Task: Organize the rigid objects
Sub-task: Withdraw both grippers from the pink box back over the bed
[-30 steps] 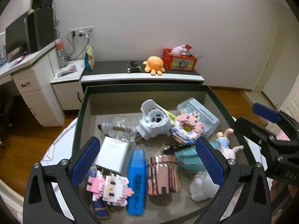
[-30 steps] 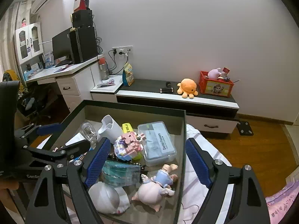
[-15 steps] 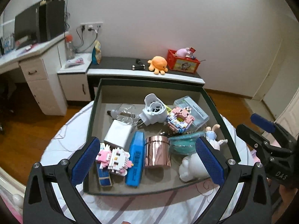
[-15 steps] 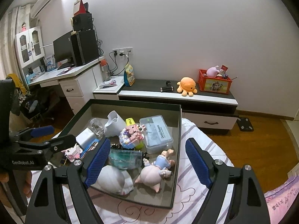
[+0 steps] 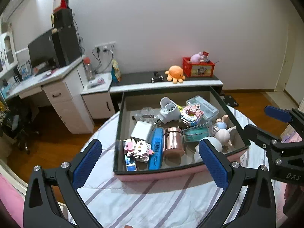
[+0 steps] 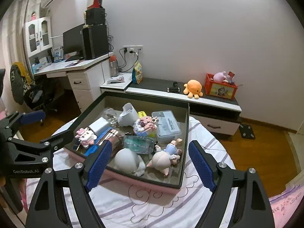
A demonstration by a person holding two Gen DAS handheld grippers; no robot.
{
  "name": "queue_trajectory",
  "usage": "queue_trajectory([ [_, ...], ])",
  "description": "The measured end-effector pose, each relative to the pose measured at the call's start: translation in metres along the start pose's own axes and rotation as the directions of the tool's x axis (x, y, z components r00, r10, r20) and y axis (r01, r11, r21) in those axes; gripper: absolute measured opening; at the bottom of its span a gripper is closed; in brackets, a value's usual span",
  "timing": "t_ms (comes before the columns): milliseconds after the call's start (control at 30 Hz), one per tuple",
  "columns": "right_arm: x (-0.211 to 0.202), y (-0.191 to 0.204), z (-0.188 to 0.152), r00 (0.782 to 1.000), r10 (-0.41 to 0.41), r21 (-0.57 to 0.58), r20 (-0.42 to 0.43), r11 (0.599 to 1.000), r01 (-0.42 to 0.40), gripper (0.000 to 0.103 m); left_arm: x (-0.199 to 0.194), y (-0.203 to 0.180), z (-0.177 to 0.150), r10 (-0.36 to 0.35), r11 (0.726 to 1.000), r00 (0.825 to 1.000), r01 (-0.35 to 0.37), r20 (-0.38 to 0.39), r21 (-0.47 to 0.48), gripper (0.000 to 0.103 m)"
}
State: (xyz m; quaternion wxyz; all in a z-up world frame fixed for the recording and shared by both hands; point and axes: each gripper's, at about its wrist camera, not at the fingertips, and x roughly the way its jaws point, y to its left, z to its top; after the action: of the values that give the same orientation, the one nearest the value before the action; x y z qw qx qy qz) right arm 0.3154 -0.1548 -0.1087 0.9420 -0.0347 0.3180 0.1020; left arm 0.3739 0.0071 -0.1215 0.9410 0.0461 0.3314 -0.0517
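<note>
Box (image 5: 176, 172) of rigid things sits on a round striped bedsheet (image 5: 152, 199), farther from both tools than a second ago: then its contents filled the lower views, now its whole near pink wall and a band of sheet before it show. Left tool (image 5: 150, 163) hangs released and empty before the box's near left corner; right tool (image 6: 150, 163) is likewise spread wide, holding nothing, before the near right corner. Sheet lies bare along the box's near wall and on both sides. Inside the box, a copper can (image 5: 173, 141) stands near the front wall, a blue case (image 5: 156, 148) just left of it, a pink brick figure (image 5: 137, 150) further left, a white figurine (image 6: 129, 161) and a doll (image 6: 167, 156) at the right. Behind the box runs a low cabinet (image 5: 165, 82) bearing an orange octopus (image 5: 175, 74).
</note>
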Motion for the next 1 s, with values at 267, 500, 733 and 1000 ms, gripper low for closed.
queue_trajectory([
  [267, -0.047, 0.017, -0.008, 0.998, 0.001, -0.006, 0.062, 1.0, -0.001, 0.084, -0.059, -0.008, -0.007, 0.056, 0.998, 0.987, -0.059, 0.148, 0.015, 0.103],
  [500, -0.09, 0.025, -0.014, 0.992, 0.001, 0.009, 0.129, 1.0, -0.002, 0.084, -0.11, -0.016, -0.013, 0.065, 0.997, 0.968, -0.073, 0.244, 0.026, 0.103],
  [733, -0.145, 0.039, -0.033, 0.977, -0.007, 0.015, 0.212, 1.0, 0.004, 0.084, -0.172, -0.02, -0.036, 0.064, 0.997, 0.938, -0.078, 0.342, 0.027, 0.103],
  [1000, -0.218, 0.056, -0.06, 0.943, -0.023, 0.035, 0.331, 0.999, 0.012, 0.084, -0.249, -0.017, -0.069, 0.077, 0.997, 0.891, -0.08, 0.448, -0.014, 0.103],
])
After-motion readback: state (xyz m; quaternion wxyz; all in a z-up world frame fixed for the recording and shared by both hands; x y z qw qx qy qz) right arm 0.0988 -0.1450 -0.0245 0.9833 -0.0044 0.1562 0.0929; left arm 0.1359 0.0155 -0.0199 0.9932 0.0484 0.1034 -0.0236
